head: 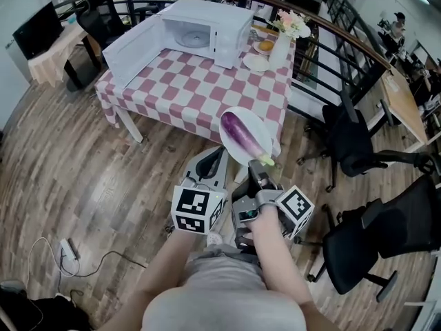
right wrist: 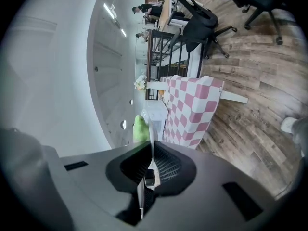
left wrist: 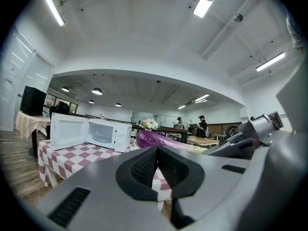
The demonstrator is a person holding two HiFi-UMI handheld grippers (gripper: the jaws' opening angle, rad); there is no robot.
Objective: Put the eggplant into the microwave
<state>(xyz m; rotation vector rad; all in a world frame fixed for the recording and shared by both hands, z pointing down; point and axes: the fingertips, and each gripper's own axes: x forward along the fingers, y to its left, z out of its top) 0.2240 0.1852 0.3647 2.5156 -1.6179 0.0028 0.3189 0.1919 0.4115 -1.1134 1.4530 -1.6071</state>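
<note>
- The eggplant (head: 241,135) lay on a white plate (head: 260,123), held in the air just short of the table's near edge.
- Its long axis ran slantwise: the purple blunt end pointed toward the table, the green stem (head: 266,161) back toward the right gripper (head: 256,167).
- That gripper's jaws were clamped on the plate's rim, seen edge-on between them in the right gripper view.
- The left gripper (head: 219,154) sat beside it, jaws together with nothing between.
- The table (head: 200,95) wore a pink-and-white checked cloth; on it stood the white microwave (head: 207,29), its door (head: 134,50) swung wide, and a vase of flowers (head: 286,36).
- The floor (head: 83,171) was wood planks; black office chairs (head: 355,140) stood to the right and a curved black railing (head: 331,29) ran behind.
</note>
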